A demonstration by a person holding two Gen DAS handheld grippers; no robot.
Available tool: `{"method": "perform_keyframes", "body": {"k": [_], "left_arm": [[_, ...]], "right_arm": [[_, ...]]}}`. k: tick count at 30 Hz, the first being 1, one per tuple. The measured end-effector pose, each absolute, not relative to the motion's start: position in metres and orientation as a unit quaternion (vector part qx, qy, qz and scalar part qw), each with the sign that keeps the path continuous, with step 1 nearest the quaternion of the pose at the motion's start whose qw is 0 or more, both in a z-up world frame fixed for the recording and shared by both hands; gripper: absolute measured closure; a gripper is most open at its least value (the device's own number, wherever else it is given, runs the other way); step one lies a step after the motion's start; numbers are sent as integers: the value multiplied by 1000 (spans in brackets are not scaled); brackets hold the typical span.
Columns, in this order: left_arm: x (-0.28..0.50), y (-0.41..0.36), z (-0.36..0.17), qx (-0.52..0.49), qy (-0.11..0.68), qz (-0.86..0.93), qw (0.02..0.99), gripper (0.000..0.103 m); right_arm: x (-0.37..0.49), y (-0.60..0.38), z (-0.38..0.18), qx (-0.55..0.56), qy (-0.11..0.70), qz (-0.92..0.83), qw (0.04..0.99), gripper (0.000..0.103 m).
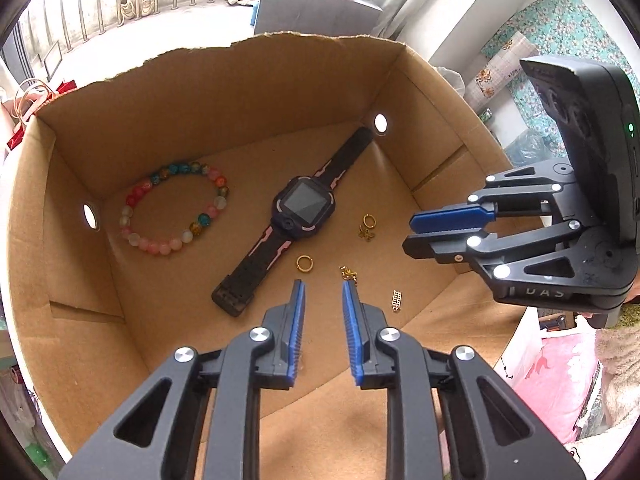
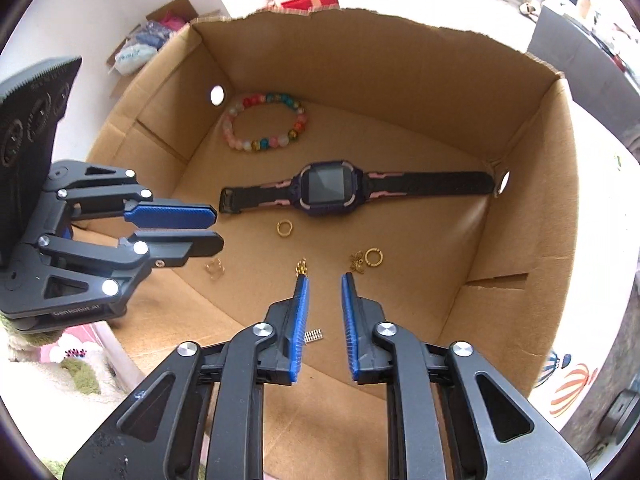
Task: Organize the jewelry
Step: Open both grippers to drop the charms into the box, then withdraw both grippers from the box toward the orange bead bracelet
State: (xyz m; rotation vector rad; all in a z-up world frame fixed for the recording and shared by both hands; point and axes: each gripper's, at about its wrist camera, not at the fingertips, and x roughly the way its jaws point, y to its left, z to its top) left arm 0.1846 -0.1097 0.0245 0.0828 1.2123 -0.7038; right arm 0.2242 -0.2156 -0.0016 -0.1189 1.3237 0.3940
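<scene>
Both grippers hang over an open cardboard box (image 1: 224, 92), jaws slightly parted, nothing between them: left gripper (image 1: 323, 286), right gripper (image 2: 324, 278). On the brown box floor lie a bead bracelet (image 1: 174, 208) far left, a dark watch (image 1: 298, 216) mid-floor, two gold rings (image 1: 305, 263) (image 1: 369, 221) and small gold charms (image 1: 348, 272) near the fingertips. Beyond the torn far wall: pale floor, a railing (image 1: 100, 4), patterned fabric (image 1: 568, 40) at right.
</scene>
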Motion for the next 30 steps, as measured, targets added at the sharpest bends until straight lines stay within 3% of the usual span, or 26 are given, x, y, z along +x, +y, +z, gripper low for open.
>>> {"method": "perform_keyframes", "body": {"k": [6, 13, 18, 25, 30], "left_arm": [[169, -100, 47, 46, 518, -317, 793, 68], [132, -73, 83, 49, 453, -283, 844, 38], [94, -40, 102, 31, 422, -254, 870, 23], [36, -17, 91, 61, 417, -195, 886, 10], [18, -19, 41, 62, 468, -169, 865, 9]], "right_arm": [[207, -233, 33, -12, 553, 186, 812, 69], [147, -260, 88, 45, 435, 167, 884, 51], [85, -275, 104, 80, 375, 131, 914, 37], [24, -266, 66, 100, 400, 67, 909, 24], [9, -244, 16, 79, 466, 25, 881, 20]]}}
